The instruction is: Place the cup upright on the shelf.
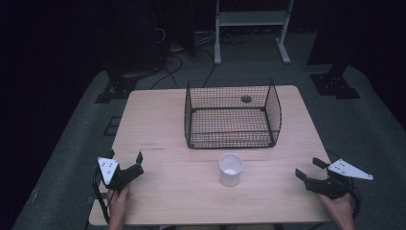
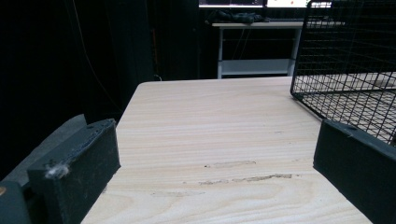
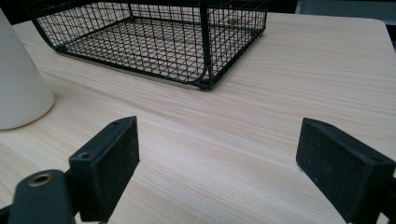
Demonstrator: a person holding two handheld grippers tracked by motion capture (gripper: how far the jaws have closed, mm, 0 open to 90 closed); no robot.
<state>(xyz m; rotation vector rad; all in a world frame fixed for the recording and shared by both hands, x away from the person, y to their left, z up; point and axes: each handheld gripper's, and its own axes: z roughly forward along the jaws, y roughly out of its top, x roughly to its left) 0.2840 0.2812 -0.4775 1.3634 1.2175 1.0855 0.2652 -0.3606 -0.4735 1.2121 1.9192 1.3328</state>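
Observation:
A black wire basket (image 1: 232, 112) stands on the far middle of the pale wooden table (image 1: 158, 120). In front of it, a white cup (image 1: 231, 169) sits upright. My left gripper (image 1: 125, 156) rests near the front left corner, jaws open with nothing between them. In the left gripper view the left gripper (image 2: 215, 154) faces bare wood, with the basket (image 2: 350, 70) at the right. My right gripper (image 1: 309, 167) is open at the front right edge. In the right gripper view the right gripper (image 3: 217, 144) holds nothing; the cup (image 3: 18, 84) is at the left and the basket (image 3: 154, 42) ahead.
A small dark round spot (image 1: 246, 99) shows at the basket's far side. Beyond the table are a white metal frame (image 1: 251, 24), floor cables (image 1: 177, 62) and black stand bases (image 1: 335, 86). A hand holds each gripper at the table's near edge.

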